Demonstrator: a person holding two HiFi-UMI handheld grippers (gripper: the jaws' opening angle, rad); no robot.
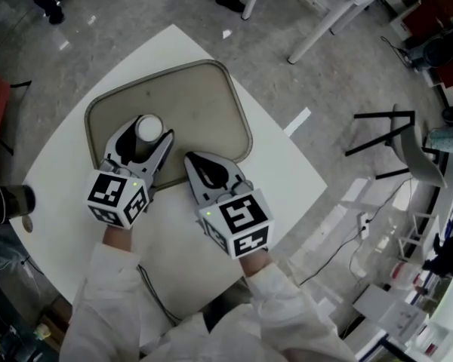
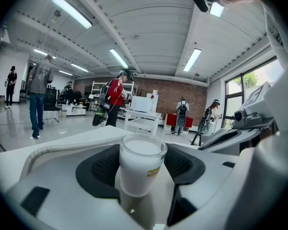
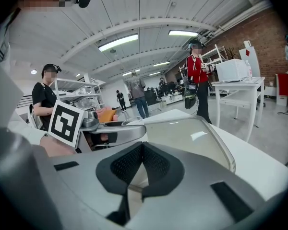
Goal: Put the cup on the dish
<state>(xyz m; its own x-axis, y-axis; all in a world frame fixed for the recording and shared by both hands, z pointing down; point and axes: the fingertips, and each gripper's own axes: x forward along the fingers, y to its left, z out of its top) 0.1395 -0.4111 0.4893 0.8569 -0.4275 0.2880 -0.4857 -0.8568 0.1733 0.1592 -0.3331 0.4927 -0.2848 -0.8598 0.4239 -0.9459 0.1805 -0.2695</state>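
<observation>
"Since you stand nearer, what is that cup (image 2: 140, 164) like?"

"Small, round and straight-sided. The lip looks like clear glass, thick and smooth, and the body is milky white all the way down. A little yellow label (image 2: 154, 171) sits on one side."

"And where is it?"

"Upright between the jaws of the left tongs (image 1: 146, 138), gripped at its sides by the dark ribbed pads. It is over the near left part of the dish (image 1: 211, 100). I cannot tell whether its base touches the dish."

"That dish looks more like a tray to me."

"It does. It is beige and matt, a rectangle with rounded corners and a raised rim, lying cornerwise on the white square surface (image 1: 283, 168)."

"What of the right tongs (image 1: 198, 164)?"

"Closed on nothing, with the two black pads pressed together. The tip is at the dish's near rim, just beside the left pair. Both pairs have smooth, pale grey plastic shells, and each carries a white cube (image 1: 119, 197) with black square markers at the hand end. White sleeves (image 1: 121, 300) show behind them."
</observation>
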